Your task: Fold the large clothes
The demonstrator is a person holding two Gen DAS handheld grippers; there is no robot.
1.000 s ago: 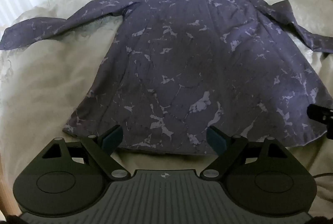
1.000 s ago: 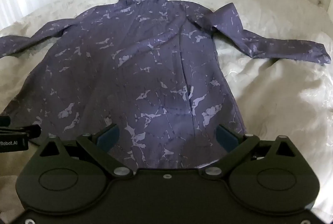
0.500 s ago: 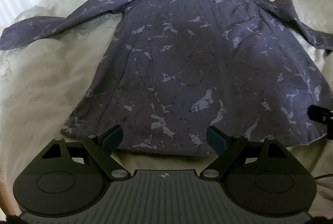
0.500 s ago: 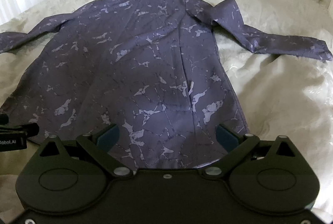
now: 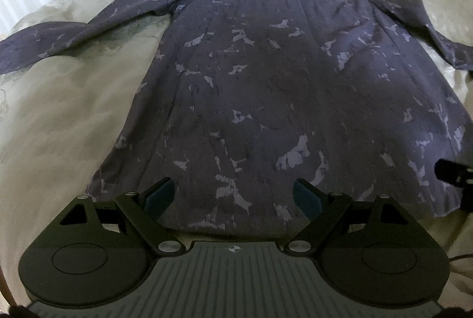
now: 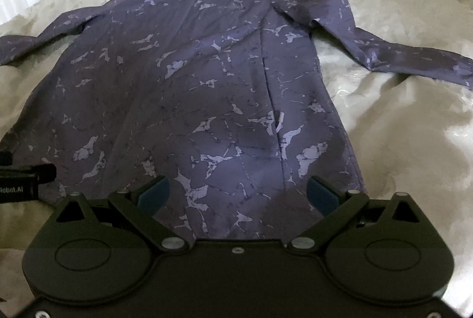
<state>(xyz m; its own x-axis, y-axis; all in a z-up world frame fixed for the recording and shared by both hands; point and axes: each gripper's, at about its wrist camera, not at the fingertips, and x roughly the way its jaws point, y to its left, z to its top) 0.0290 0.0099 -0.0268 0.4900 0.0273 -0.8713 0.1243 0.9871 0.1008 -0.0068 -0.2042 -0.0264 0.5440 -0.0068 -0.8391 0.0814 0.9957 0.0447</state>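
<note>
Coat (image 5: pixel 283 99) spread flat on bed (image 5: pixel 59 123), both grippers (image 5: pixel 233 196) (image 6: pixel 238 195) now nearer its hem, jaws wide, empty; folding not yet begun.

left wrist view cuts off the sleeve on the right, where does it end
Observer: The right sleeve bends at the elbow, then lies flat across the bedding. Its cuff rests on the bed, not hanging off.
Operator: is the right gripper open, i only see its tip
Observer: Yes. The right gripper is open, jaws wide apart and holding nothing. It is above the lower edge of the jacket, near the right hem corner. I cannot tell whether it touches the fabric.
</note>
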